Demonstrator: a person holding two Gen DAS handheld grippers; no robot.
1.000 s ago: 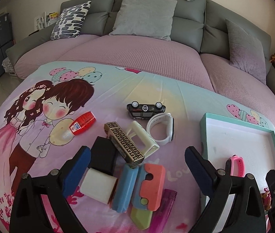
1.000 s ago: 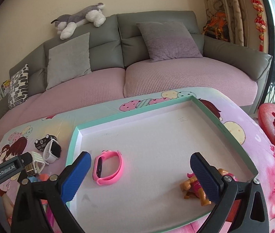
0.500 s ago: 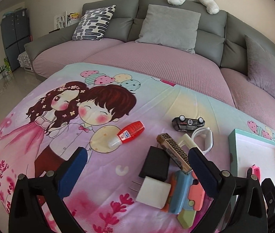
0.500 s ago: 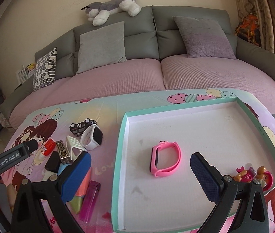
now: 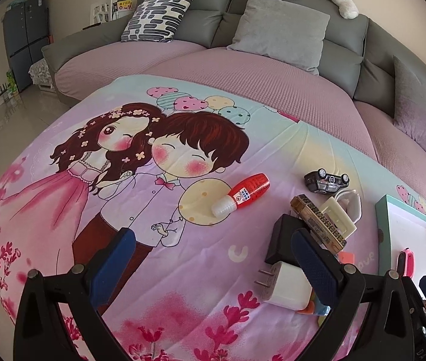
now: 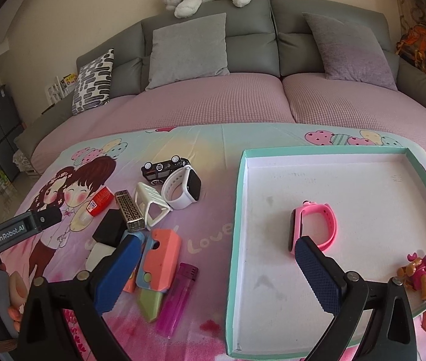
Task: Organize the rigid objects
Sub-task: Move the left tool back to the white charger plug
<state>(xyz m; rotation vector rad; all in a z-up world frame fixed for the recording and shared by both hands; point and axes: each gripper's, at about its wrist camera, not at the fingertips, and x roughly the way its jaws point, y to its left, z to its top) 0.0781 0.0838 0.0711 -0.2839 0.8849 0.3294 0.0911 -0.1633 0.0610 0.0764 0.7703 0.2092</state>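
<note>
Left tongs (image 5: 210, 258) swung leftward, agape.

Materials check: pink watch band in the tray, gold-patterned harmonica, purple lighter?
Pink watch band: looks like soft matte silicone, a smooth flexible loop with a dark glossy face.
Gold-patterned harmonica: likely metal, with a shiny embossed key pattern and a reflective end.
Purple lighter: translucent glossy plastic; light passes through the body.
Teal-rimmed tray: probably cardboard, with thin matte walls and a scuffed white floor.
</note>
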